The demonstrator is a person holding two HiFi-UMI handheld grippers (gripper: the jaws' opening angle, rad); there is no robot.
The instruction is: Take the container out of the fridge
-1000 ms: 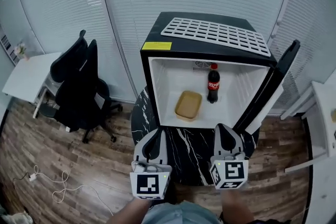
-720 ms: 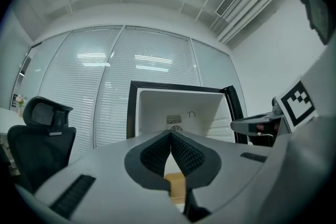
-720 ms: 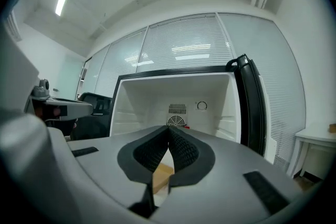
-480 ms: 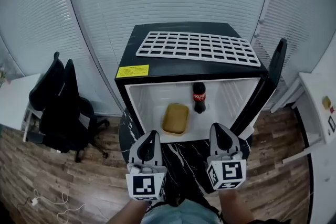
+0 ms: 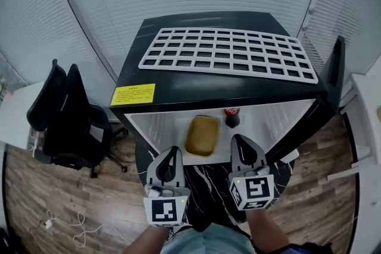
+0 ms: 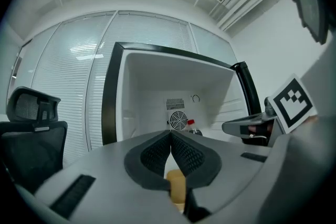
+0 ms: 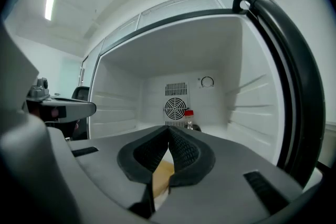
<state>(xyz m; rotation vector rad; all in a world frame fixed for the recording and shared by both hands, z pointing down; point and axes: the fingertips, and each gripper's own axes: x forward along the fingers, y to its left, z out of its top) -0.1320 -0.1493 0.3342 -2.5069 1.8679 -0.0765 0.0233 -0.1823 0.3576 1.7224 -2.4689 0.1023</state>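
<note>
Poised at the mouth of the open fridge (image 5: 220,89) with the left claw (image 5: 172,151) and the right claw (image 5: 238,140) side by side, each pressed together at the tips and pinching nothing. Facing the tan container (image 5: 202,135), low on the white fridge floor near the front and a little left of centre, with a red-capped cola bottle (image 5: 231,117) just beside it, behind and to the right. Cannot take hold of anything with tips this tight; needs spreading before going in. Otherwise risks shoving the container deeper toward the fan (image 7: 175,108) on the back wall, or tipping it by prodding the rim. Risks toppling the bottle as well: tall, narrow, close to the right claw's likely path, easy to knock with a sideways sweep. Calls for care near the door (image 5: 333,80), open at the right and not far from the right claw; liable to be bumped and swung by the marker cube (image 5: 255,192). As for the container: apparently smooth and shallow, so probably prone to slipping from a pinch on one edge; safer lifted from both sides at once. Worth minding also the front edge of the fridge floor and the dark marbled worktop (image 5: 208,178) below: a likely place for snagging, tilting and dropping during a drag outward.
</note>
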